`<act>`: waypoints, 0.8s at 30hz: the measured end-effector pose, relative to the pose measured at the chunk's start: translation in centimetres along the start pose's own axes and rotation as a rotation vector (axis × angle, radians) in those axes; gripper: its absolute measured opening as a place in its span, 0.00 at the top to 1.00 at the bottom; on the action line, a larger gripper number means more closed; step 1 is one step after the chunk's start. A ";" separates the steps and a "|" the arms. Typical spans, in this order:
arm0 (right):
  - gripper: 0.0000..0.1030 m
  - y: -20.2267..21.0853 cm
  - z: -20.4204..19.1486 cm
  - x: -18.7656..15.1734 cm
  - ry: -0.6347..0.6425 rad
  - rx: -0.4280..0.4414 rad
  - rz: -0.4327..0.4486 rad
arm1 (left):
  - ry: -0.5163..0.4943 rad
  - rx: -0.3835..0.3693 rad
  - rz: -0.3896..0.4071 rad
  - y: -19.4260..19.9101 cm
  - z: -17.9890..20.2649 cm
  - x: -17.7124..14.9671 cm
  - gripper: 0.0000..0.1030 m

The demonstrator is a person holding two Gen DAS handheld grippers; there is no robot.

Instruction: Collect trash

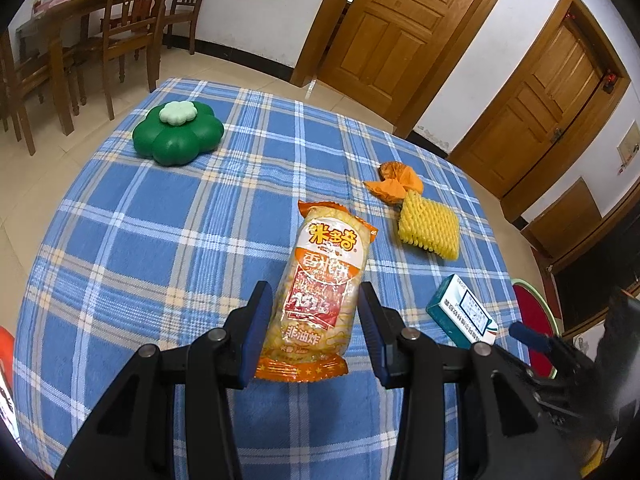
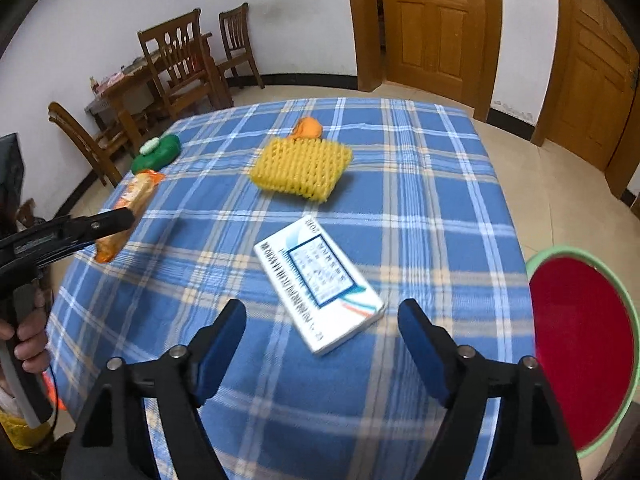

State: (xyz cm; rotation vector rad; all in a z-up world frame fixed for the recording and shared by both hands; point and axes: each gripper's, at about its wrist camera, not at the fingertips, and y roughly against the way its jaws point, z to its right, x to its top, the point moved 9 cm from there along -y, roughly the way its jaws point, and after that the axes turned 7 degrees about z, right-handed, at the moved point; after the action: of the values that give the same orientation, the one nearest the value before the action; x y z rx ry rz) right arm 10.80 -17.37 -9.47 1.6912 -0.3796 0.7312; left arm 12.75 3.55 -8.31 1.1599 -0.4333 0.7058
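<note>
My left gripper point(image 1: 314, 308) is shut on an orange snack packet point(image 1: 320, 288) and holds it above the blue plaid tablecloth point(image 1: 160, 240); the right wrist view shows the packet point(image 2: 128, 208) lifted at the table's left edge. My right gripper point(image 2: 322, 324) is open and empty, just in front of a white and teal carton point(image 2: 320, 284) lying flat; the carton also shows in the left wrist view point(image 1: 460, 316). A yellow foam net point(image 2: 300, 168) and crumpled orange paper point(image 2: 308, 128) lie farther back.
A green flower-shaped box point(image 1: 178, 132) sits at the far left of the table. A red bin with a green rim point(image 2: 584, 348) stands beside the table on the right. Wooden chairs point(image 1: 132, 28) and doors point(image 1: 392, 28) are beyond the table.
</note>
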 end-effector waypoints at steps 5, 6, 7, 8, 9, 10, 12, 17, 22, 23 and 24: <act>0.22 -2.1 0.2 0.0 0.017 -0.009 -0.040 | -0.007 0.001 -0.002 0.1 0.1 -0.2 0.57; 0.22 -2.4 0.2 -0.1 0.018 -0.007 -0.044 | -0.008 0.002 -0.003 0.1 0.1 -0.2 0.57; 0.22 -2.6 0.2 -0.2 0.020 -0.005 -0.048 | -0.009 0.003 -0.003 0.1 0.2 -0.2 0.57; 0.24 -2.8 0.0 -0.4 0.021 -0.002 -0.052 | -0.011 0.003 -0.004 0.1 0.2 -0.2 0.57; 0.27 -3.0 -0.1 -0.5 0.022 -0.003 -0.053 | -0.013 0.003 -0.005 0.1 0.3 -0.2 0.57; 0.32 -2.9 -0.1 -0.5 0.035 -0.019 -0.041 | -0.015 0.004 -0.006 0.1 0.4 -0.2 0.57; 0.34 -2.9 -0.3 -0.6 0.042 -0.020 -0.037 | -0.021 0.003 -0.009 0.0 0.7 -0.2 0.57; 0.34 -1.6 0.4 -0.6 -0.001 -0.010 0.003 | -0.046 -0.004 -0.013 -0.1 1.7 -0.3 0.57; 0.34 0.5 1.7 -0.2 -0.064 -0.018 0.058 | -0.071 -0.020 -0.019 -0.2 3.2 -0.2 0.57; 0.34 1.0 2.3 -0.2 -0.079 -0.025 0.070 | -0.077 -0.025 -0.021 -0.3 3.6 -0.1 0.57; 0.34 1.4 2.7 -0.1 -0.092 -0.032 0.078 | -0.084 -0.031 -0.023 -0.3 4.1 -0.1 0.57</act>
State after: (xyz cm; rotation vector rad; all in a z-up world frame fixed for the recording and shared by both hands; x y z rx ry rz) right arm 10.58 -20.33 -8.78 1.6914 -0.5213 0.7021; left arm 13.07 -0.34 -7.15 1.1667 -0.4991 0.6299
